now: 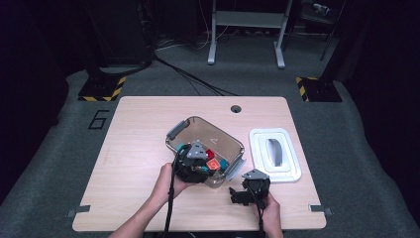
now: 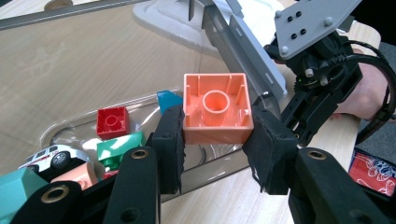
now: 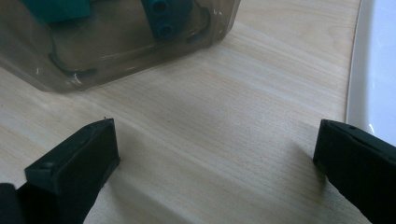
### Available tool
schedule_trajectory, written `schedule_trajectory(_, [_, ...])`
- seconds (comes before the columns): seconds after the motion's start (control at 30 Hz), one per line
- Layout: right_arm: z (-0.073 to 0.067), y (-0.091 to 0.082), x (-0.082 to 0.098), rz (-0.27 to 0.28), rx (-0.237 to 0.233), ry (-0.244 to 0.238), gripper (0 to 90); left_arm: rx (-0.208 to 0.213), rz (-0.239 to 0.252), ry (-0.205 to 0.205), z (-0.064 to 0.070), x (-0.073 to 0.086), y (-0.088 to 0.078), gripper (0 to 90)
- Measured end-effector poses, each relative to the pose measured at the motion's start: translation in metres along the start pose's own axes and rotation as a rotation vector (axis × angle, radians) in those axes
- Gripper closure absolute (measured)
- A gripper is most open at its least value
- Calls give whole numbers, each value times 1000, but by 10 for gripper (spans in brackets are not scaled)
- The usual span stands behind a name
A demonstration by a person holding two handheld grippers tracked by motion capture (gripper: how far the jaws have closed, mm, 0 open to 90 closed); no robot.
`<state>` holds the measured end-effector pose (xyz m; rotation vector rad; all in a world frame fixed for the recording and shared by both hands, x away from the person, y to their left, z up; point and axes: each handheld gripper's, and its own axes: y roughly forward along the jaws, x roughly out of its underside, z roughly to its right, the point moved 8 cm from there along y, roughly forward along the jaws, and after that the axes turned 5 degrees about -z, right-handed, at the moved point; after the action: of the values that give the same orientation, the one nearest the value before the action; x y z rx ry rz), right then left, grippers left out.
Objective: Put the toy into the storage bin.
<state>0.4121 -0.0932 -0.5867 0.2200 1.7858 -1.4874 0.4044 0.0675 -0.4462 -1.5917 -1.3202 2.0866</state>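
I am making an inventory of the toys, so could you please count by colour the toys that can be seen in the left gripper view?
Orange: 1, the orange block held between the left gripper fingers
Red: 1, the red brick
Green: 1, the green piece
Teal or blue: 2, the blue piece and the teal block
Peach: 1, the peach piece
White: 1, the toy car
Total: 7

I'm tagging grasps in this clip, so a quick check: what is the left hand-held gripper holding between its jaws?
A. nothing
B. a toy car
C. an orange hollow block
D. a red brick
C: in the left gripper view the left hand-held gripper has both black pads pressed on the sides of the orange hollow block, held above the clear bin, while the red brick and toy car lie inside.
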Motion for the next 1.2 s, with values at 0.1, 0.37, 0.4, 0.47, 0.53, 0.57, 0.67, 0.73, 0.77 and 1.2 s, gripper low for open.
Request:
schedule_trajectory(0.1, [0,0,0,0,0,0,0,2,-1,5,1,-2,0,580])
schedule_trajectory(0.37, [0,0,0,0,0,-1,0,-10,12,2,2,-3,-5,403])
schedule_trajectory(0.4, [0,0,0,0,0,-1,0,-19,17,7,2,-1,-9,385])
schedule_trajectory(0.47, [0,0,0,0,0,0,0,-22,24,5,2,-1,-10,369])
schedule_trajectory(0.53, [0,0,0,0,0,-1,0,-26,29,2,2,2,-13,343])
schedule_trajectory(0.57, [0,0,0,0,0,0,0,-38,30,5,1,6,-16,310])
schedule_trajectory(0.67, [0,0,0,0,0,0,0,-56,32,6,-1,14,-21,267])
schedule_trajectory(0.73, [0,0,0,0,0,0,0,-60,29,3,-1,18,-22,242])
schedule_trajectory(0.77, [0,0,0,0,0,0,0,-74,33,-2,-3,23,-26,231])
schedule_trajectory(1.2, [0,0,0,-1,0,0,0,-148,44,-69,-19,67,-36,151])
